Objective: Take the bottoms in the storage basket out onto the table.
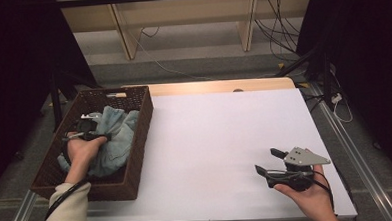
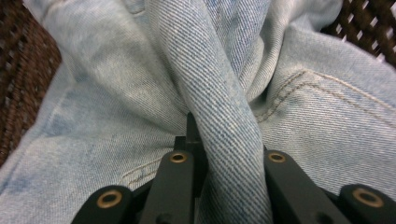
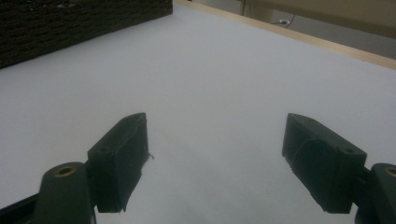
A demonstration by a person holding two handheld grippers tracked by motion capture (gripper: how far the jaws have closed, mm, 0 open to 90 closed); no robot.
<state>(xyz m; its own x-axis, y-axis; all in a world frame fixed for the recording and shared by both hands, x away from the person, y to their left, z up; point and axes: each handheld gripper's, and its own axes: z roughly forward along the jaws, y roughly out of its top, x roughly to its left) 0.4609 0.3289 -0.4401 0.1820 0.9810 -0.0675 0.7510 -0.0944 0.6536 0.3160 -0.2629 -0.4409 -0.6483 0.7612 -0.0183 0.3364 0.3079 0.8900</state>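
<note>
A fold of light-blue denim jeans (image 2: 219, 93) is pinched between the 2 jaws of the left gripper (image 1: 87, 129) inside the wicker basket (image 1: 143, 118); the bundle's long axis runs along the basket's length. The right gripper (image 1: 269, 161) is held open over the white table (image 1: 210, 135).

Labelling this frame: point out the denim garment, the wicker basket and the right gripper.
denim garment (image 2: 224, 93): left gripper view, on the fold pinched between the jaws.
wicker basket (image 1: 140, 128): high view, on its right wall.
right gripper (image 1: 268, 161): high view, midway between its open fingertips.
</note>
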